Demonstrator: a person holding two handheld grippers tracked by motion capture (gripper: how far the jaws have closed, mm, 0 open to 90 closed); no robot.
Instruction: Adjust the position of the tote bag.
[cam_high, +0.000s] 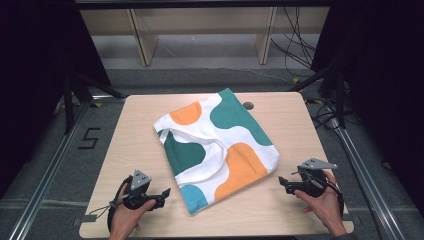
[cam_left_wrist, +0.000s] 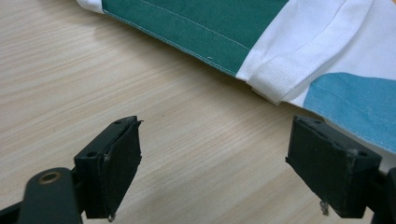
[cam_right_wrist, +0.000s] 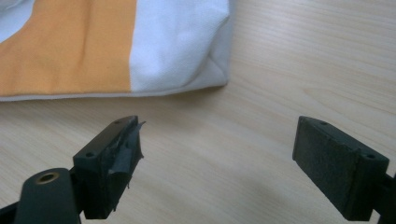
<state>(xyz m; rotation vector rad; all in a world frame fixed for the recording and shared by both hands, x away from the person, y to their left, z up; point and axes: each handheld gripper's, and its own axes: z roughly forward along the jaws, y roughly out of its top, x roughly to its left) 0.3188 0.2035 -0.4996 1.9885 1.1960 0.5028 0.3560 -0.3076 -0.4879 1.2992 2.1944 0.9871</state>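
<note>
Left gripper (cam_high: 165, 192) down at the near-left of the worktop (cam_high: 135, 130), held in a hand (cam_high: 125, 217), jaws spread wide with nothing between them. Tips pointing right, toward the bag (cam_high: 217, 147), just short of its near corner. From the left gripper view: bare wood under the jaws, with the bag's edge right ahead, a green patch (cam_left_wrist: 196, 23), a white strap end (cam_left_wrist: 280, 77) and a blue patch (cam_left_wrist: 355, 100) beside it. Right-hand jaw sitting very close to the blue bit, touching or not, can't tell.

Bag lying flat mid-worktop, turned at an angle, white with orange, green and blue blobs. Handle loops resting on top of it. Small round hole (cam_high: 248, 105) in the worktop just past the bag's far-right edge.

Right gripper (cam_high: 281, 183) at the near-right, also in a hand (cam_high: 325, 205), jaws wide apart and holding nothing, tips aimed left at the bag's right corner, near but apart from it. From the right gripper view: white corner (cam_right_wrist: 205, 56) and an orange patch (cam_right_wrist: 65, 46) ahead, plain wood between the jaws.
</note>
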